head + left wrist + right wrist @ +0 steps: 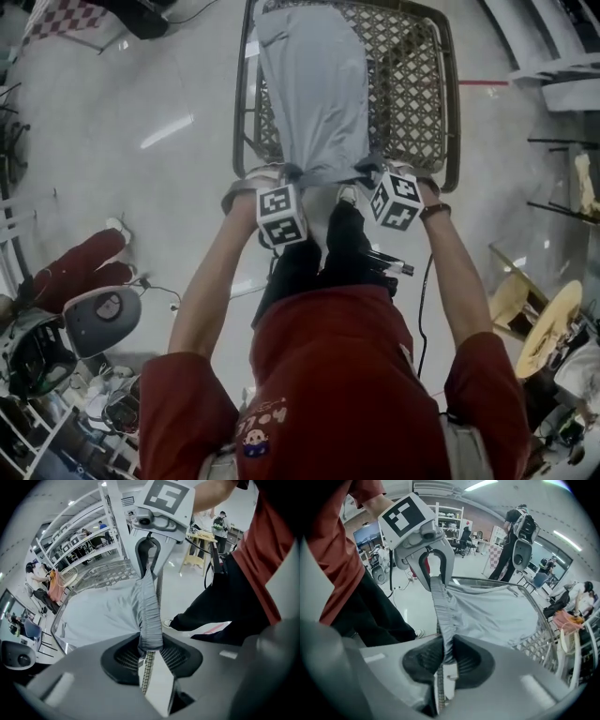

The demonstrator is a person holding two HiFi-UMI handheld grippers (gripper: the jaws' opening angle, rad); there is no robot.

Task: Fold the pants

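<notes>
Open floor (131, 178) lies left of the mesh table (448, 112), whose tube rim fences in the pants (314, 94) and a bare right half; the person's legs (328, 253) crowd the near side, low clutter (84, 319) sits at lower left, and racks (562, 159) stand at right.

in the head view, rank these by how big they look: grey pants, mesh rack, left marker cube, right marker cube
1. mesh rack
2. grey pants
3. left marker cube and right marker cube: they look about the same size, so I won't rank one over the other.
</notes>
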